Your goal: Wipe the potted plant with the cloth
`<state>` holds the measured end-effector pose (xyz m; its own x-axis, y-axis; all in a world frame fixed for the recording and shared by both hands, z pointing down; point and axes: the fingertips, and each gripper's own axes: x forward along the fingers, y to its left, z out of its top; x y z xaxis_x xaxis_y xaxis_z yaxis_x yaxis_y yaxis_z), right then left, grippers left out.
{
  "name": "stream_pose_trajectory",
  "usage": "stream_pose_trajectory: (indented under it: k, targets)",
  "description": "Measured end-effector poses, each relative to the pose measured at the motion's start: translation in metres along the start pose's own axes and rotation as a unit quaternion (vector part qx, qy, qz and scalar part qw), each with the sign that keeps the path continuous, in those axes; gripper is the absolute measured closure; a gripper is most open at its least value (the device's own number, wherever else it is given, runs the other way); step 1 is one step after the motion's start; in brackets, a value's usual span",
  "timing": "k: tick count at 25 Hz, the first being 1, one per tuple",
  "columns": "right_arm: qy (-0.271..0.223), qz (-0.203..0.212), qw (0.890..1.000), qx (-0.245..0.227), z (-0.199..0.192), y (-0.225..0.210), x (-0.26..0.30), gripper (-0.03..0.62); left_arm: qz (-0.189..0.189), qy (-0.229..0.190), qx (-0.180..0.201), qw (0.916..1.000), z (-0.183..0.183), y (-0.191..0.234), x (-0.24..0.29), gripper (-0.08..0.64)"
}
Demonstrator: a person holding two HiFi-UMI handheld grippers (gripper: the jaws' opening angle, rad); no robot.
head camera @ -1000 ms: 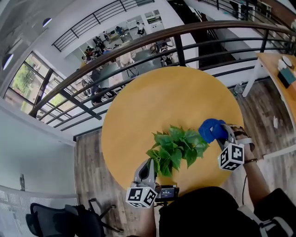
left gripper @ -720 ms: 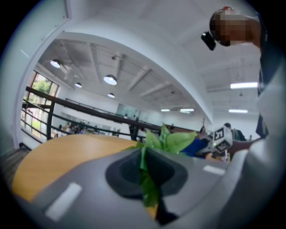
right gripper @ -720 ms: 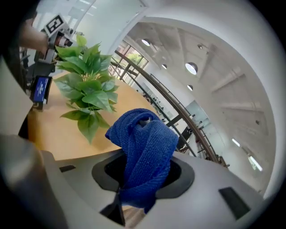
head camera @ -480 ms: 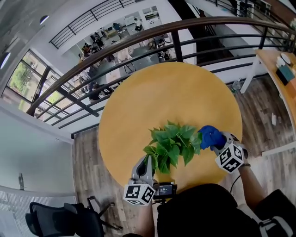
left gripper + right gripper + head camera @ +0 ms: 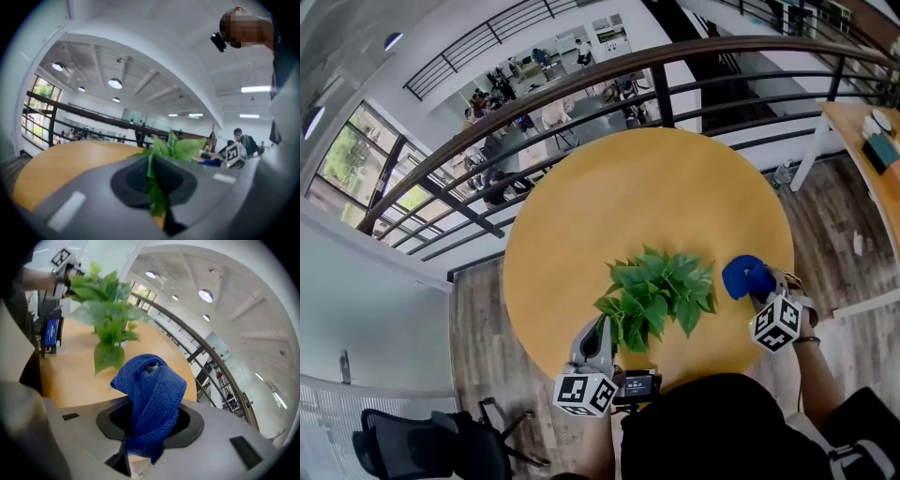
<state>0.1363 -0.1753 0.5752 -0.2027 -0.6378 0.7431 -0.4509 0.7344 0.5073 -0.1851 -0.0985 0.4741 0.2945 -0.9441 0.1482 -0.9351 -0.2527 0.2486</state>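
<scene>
My left claw [image 5: 602,330] is closed on a leaf of the leafy green potted plant [image 5: 661,286]; my right claw [image 5: 766,298] clamps the bunched blue cloth [image 5: 744,277] near it.

Left hand-held gripper [image 5: 602,330] & right hand-held gripper [image 5: 758,290]: grey, b&w marker cubes [image 5: 585,394]; person wears dark top [image 5: 703,433].

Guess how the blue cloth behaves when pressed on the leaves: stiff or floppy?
Probably floppy: the cloth sits bunched and folded over itself in the right gripper. Its textured weave looks grippy, so likely not slippery.
</scene>
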Motion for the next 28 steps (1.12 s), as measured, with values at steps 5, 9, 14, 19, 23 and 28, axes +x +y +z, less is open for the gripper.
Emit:
stream_pose_trajectory:
  k: [5,9,14,19,23,28]
  targets:
    - [-0.188,-0.017,0.982,0.019,0.115,-0.02,-0.078,0.428,-0.002,-0.003,-0.002,1.0,0.002,0.0,0.003,0.557]
    - [-0.21,0.05,0.974,-0.068,0.147,0.042,-0.075,0.428,0.0,-0.002,-0.001,1.0,0.001,0.001,0.001,0.557]
    - [-0.137,0.066,0.985,-0.078,0.094,0.065,-0.046,0.428,0.0,-0.003,0.001,1.0,0.004,0.001,0.0,0.557]
    - [-0.06,0.043,0.996,-0.045,0.035,0.034,-0.031,0.428,0.0,-0.003,-0.003,1.0,0.0,0.005,-0.001,0.557]
    - [-0.084,-0.006,0.996,-0.003,0.046,0.0,-0.048,0.428,-0.004,0.0,-0.001,1.0,0.001,0.0,-0.001,0.557]
    - [-0.202,-0.034,0.979,-0.009,0.132,-0.006,-0.085,0.428,-0.004,0.001,0.005,1.0,0.001,-0.003,-0.001,0.557]
